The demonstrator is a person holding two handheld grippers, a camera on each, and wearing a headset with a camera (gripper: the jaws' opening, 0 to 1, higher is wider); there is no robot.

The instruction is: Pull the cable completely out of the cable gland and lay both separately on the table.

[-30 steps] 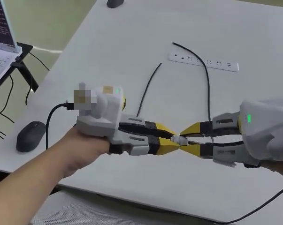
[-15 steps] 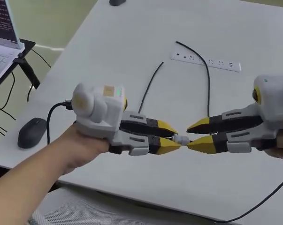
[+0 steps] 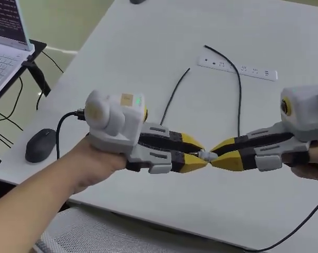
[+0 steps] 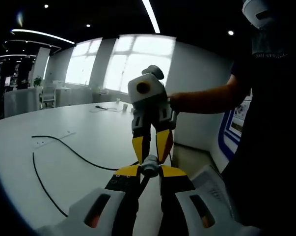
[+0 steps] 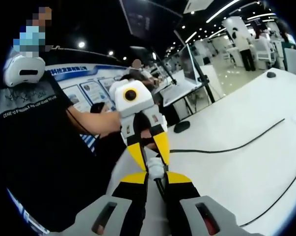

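- Head view: left gripper (image 3: 202,155), held in a hand (image 3: 95,164), reaches in from the left, and right gripper (image 3: 212,153) reaches in from the right. The two meet tip to tip above the white desk (image 3: 148,52). The small white cable gland (image 3: 206,155) sits in the air at that meeting point, off the desk. Both pairs of jaws are drawn almost together. On the desk beyond lie a power strip (image 3: 238,68) and two black leads (image 3: 174,97). Whether either lead joins the gland cannot be told. A mouse (image 3: 41,145) and a laptop (image 3: 3,47) lie to the left, off the desk.
- Left gripper view: the cable gland (image 4: 150,165) is pinched between this gripper's own yellow tips (image 4: 173,171), with the jaws narrowed onto it. The right gripper (image 4: 151,156) points straight back from above, its tips just beside the gland.
- Right gripper view: the gland (image 5: 155,168) lies at the tips of the jaws. A short dark cable (image 5: 160,187) runs from it back between them, and the jaws are closed to a slim gap on that piece. The left gripper (image 5: 152,160) meets the gland from the far side.
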